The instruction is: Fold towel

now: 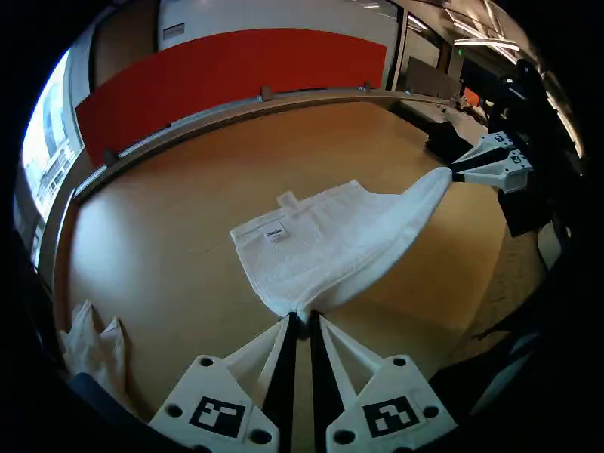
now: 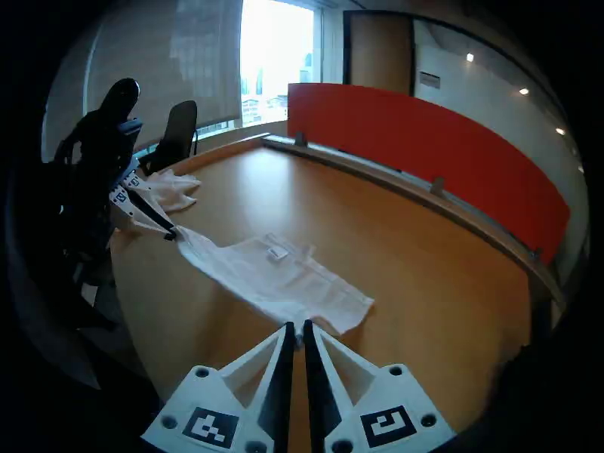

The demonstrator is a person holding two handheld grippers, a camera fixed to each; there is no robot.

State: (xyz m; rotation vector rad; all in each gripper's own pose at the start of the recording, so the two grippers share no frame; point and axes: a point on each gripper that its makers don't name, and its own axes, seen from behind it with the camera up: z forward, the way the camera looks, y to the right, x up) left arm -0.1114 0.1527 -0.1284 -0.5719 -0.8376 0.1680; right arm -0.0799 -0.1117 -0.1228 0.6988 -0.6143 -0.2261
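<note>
The left claw (image 1: 302, 317) is pinching a towel (image 1: 325, 241) corner between closed fingers. The right claw (image 2: 297, 328) is clamping another corner, the towel lying ahead on the table (image 1: 166, 226).

At the middle of the table (image 1: 166, 211) lies the towel (image 1: 325, 241) — one corner caught between the closed fingers of the left gripper (image 1: 302, 321), the opposite corner raised off the surface in the pinch of the right gripper (image 1: 453, 172), well apart from the first. A second cloth (image 2: 172, 189) lies at the table's edge, near the left gripper. A partition (image 2: 423, 143) stands along the far side — a chair (image 2: 175, 132) beyond the corner, before the window (image 2: 275, 60).
</note>
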